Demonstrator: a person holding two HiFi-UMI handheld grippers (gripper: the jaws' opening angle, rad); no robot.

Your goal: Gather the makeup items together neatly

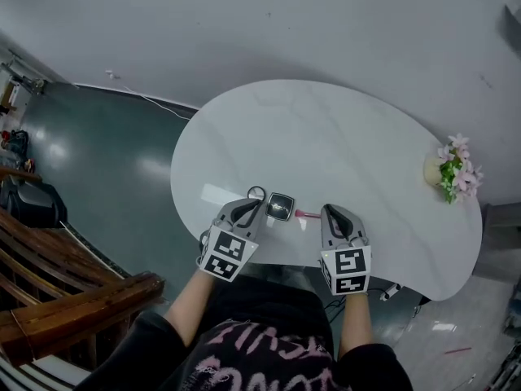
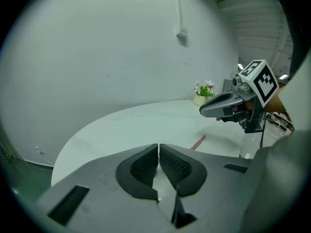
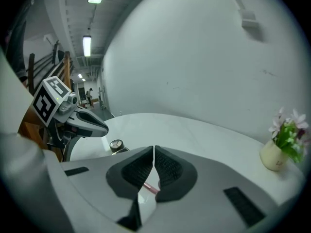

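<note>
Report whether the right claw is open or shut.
Shut: in the right gripper view, the right claw has its pads meeting, nothing pinched between them.

Your head view is dim and cool grey, with a pale glare patch at the near left of the worktop (image 1: 326, 137) and sheen on the floor (image 1: 106, 153). Both gripper views bend hard at the rims, and their corners go black. A ceiling strip light (image 3: 87, 46) blazes at far left. Up close, your left hand-held gripper (image 2: 159, 147) looks soft.
</note>
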